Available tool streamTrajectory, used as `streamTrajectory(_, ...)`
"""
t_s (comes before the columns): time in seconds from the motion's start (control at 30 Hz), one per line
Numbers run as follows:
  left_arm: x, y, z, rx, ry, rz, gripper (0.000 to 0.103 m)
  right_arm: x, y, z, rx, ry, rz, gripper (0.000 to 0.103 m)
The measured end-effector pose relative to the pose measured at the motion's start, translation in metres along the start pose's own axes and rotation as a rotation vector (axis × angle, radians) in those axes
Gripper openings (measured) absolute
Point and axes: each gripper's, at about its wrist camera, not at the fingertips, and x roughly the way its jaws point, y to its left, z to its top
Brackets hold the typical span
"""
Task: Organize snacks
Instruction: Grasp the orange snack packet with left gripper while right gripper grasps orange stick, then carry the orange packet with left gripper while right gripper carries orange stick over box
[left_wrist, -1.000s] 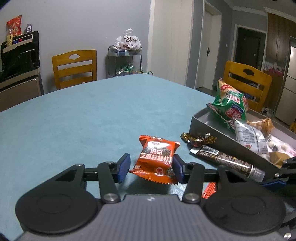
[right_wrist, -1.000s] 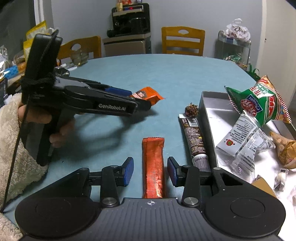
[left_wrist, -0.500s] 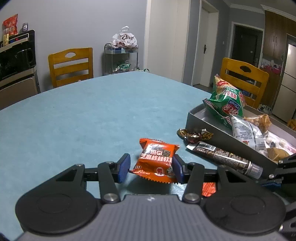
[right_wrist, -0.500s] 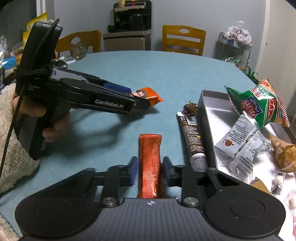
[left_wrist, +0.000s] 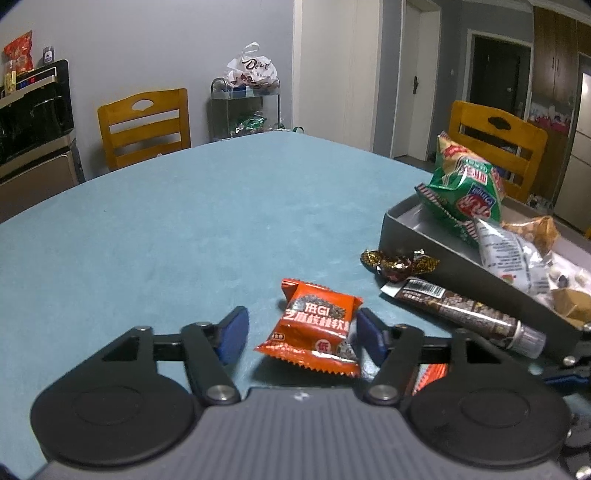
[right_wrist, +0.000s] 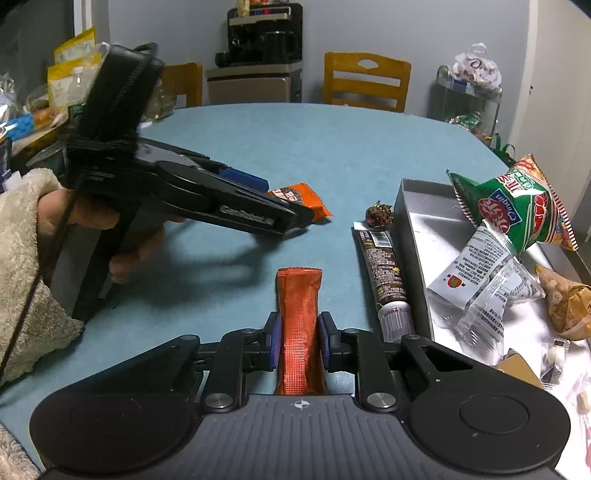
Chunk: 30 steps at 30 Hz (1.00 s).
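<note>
With our left gripper (left_wrist: 299, 330) just opened around the orange packet (left_wrist: 314, 334) over the tabletop (left_wrist: 184, 229) and our right gripper (right_wrist: 298, 339) clamping the orange stick (right_wrist: 300, 325), either could miss the tray (right_wrist: 413, 206).

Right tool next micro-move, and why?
Probably lift the orange stick and carry it right, over the tray wall. The right tool is shut on the stick, which lies flat on the table; the tray with the other snacks sits to its right.
</note>
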Motion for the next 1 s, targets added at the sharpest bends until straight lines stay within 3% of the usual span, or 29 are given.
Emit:
streamTrajectory(0.17, 0.007, 0.0, 0.002, -0.007, 0.015, -0.033, 0.066, 0.0, 0.0, -0.001, -0.005, -0.003, 0.004, 0.023)
streamTrajectory(0.2, 0.007, -0.001, 0.002, -0.005, 0.012, -0.043, 0.062, 0.001, 0.0, -0.001, -0.004, -0.002, 0.005, 0.025)
streamTrajectory(0.23, 0.007, -0.001, 0.002, -0.004, 0.01, -0.041, 0.048, 0.001, 0.0, -0.001, 0.001, -0.002, 0.01, 0.027)
streamTrajectory(0.27, 0.007, -0.002, 0.002, -0.005, 0.008, -0.033, 0.041, 0.001, 0.0, -0.001, 0.003, 0.0, 0.017, 0.031)
streamTrajectory(0.33, 0.006, -0.001, 0.002, -0.013, 0.002, -0.043, 0.037, 0.0, 0.002, -0.002, -0.006, 0.0, 0.022, 0.035)
streamTrajectory(0.53, 0.002, -0.002, 0.0, -0.016, -0.004, -0.042, 0.035, 0.001, 0.007, -0.004, -0.028, -0.008, 0.006, 0.035)
streamTrajectory(0.6, 0.0, -0.003, -0.002, -0.016, -0.007, -0.041, 0.035, 0.0, 0.008, -0.005, -0.03, -0.017, 0.008, 0.023)
streamTrajectory(1.0, -0.017, 0.003, -0.005, -0.056, -0.043, -0.032, 0.034, -0.023, 0.005, 0.004, -0.03, -0.12, -0.036, 0.023)
